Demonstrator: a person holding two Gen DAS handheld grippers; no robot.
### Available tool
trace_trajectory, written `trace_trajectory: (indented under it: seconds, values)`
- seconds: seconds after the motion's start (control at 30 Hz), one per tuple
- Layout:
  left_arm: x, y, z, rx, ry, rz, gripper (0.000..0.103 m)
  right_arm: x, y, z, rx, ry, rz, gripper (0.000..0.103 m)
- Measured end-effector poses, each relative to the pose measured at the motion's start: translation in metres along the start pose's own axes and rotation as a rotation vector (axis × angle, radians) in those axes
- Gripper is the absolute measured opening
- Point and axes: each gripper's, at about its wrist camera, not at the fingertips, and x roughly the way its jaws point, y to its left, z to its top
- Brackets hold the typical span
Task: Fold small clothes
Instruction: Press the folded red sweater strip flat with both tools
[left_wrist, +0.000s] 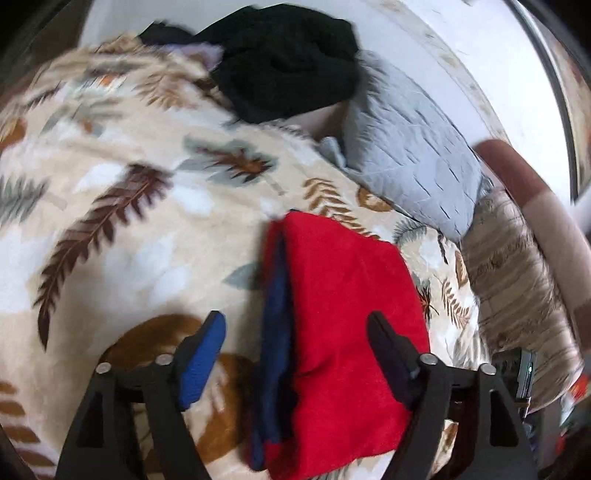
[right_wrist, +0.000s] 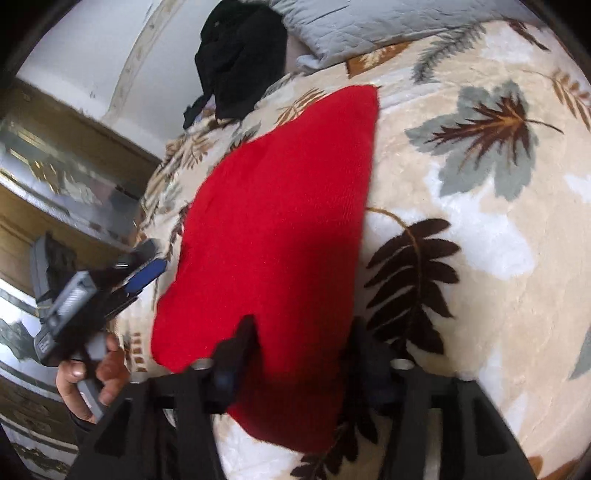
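Observation:
A folded red garment (left_wrist: 347, 314) with a dark blue inner layer (left_wrist: 273, 332) along its left edge lies on a leaf-patterned blanket (left_wrist: 129, 221). My left gripper (left_wrist: 295, 332) is open just above its near end, fingers either side of the blue edge. In the right wrist view the red garment (right_wrist: 280, 221) lies flat. My right gripper (right_wrist: 303, 332) is open over its near end. The left gripper (right_wrist: 144, 266) shows at the left, held in a hand.
A heap of black clothes (left_wrist: 288, 62) lies at the back by a grey quilted pillow (left_wrist: 413, 158). A striped cushion (left_wrist: 517, 280) sits at the right. A wooden mirrored cabinet (right_wrist: 55, 166) stands beside the bed.

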Motion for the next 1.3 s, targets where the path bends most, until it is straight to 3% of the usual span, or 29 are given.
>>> trace_trajectory:
  seconds: [0.07, 0.1, 0.13, 0.17, 0.27, 0.33, 0.4, 0.43, 0.47, 0.57, 0.7, 0.77, 0.83, 1.1, 1.17, 1.23, 1.3]
  values:
    - [0.021, 0.009, -0.007, -0.005, 0.132, 0.017, 0.076, -0.008, -0.003, 0.000, 0.016, -0.033, 0.020, 0.064]
    - [0.031, 0.013, -0.013, -0.013, 0.189, 0.040, 0.063, -0.010, -0.001, 0.001, 0.021, -0.049, 0.023, 0.064]
    - [0.038, 0.015, -0.019, -0.019, 0.224, 0.009, 0.047, -0.009, 0.001, 0.003, 0.021, -0.057, 0.025, 0.064]
    - [0.038, 0.015, -0.020, -0.033, 0.229, -0.019, 0.036, -0.010, 0.003, 0.005, 0.019, -0.058, 0.027, 0.064]
    - [0.025, 0.002, -0.015, 0.019, 0.178, 0.012, 0.024, -0.016, 0.006, 0.005, 0.000, -0.062, 0.019, 0.064]
    - [0.018, -0.004, -0.012, 0.050, 0.154, 0.001, 0.024, -0.018, 0.008, 0.006, -0.006, -0.067, 0.028, 0.064]
    - [0.015, -0.009, -0.006, 0.077, 0.143, -0.012, 0.038, -0.026, 0.005, 0.006, -0.006, -0.079, 0.041, 0.069]
    - [0.014, -0.012, -0.001, 0.086, 0.137, -0.013, 0.059, -0.028, 0.002, 0.007, -0.001, -0.086, 0.046, 0.070]
    - [0.014, -0.015, 0.007, 0.086, 0.115, -0.020, 0.070, -0.028, 0.001, 0.011, 0.009, -0.091, 0.065, 0.070]
    - [0.028, -0.017, 0.030, 0.081, 0.080, -0.026, 0.070, -0.025, -0.004, 0.019, 0.036, -0.089, 0.094, 0.071]
    - [0.071, -0.012, 0.041, 0.057, 0.148, -0.055, 0.070, -0.018, -0.014, 0.036, 0.085, -0.099, 0.114, 0.071]
    - [0.095, -0.002, 0.033, 0.031, 0.200, 0.006, 0.069, -0.013, -0.019, 0.043, 0.107, -0.102, 0.124, 0.076]
    - [0.095, 0.005, 0.029, 0.004, 0.156, -0.053, 0.068, -0.003, -0.024, 0.048, 0.134, -0.086, 0.119, 0.082]
    - [0.095, -0.004, 0.027, 0.057, 0.148, -0.022, 0.068, 0.030, -0.029, 0.061, 0.181, -0.008, 0.163, 0.082]
    - [0.094, -0.006, 0.028, 0.075, 0.142, -0.007, 0.068, 0.035, -0.025, 0.061, 0.164, 0.004, 0.139, 0.079]
    - [0.089, -0.004, 0.026, 0.091, 0.137, 0.006, 0.068, 0.039, -0.018, 0.060, 0.113, 0.011, 0.098, 0.060]
    - [0.088, -0.007, 0.026, 0.107, 0.131, 0.021, 0.068, 0.038, -0.009, 0.060, 0.072, 0.002, 0.057, 0.057]
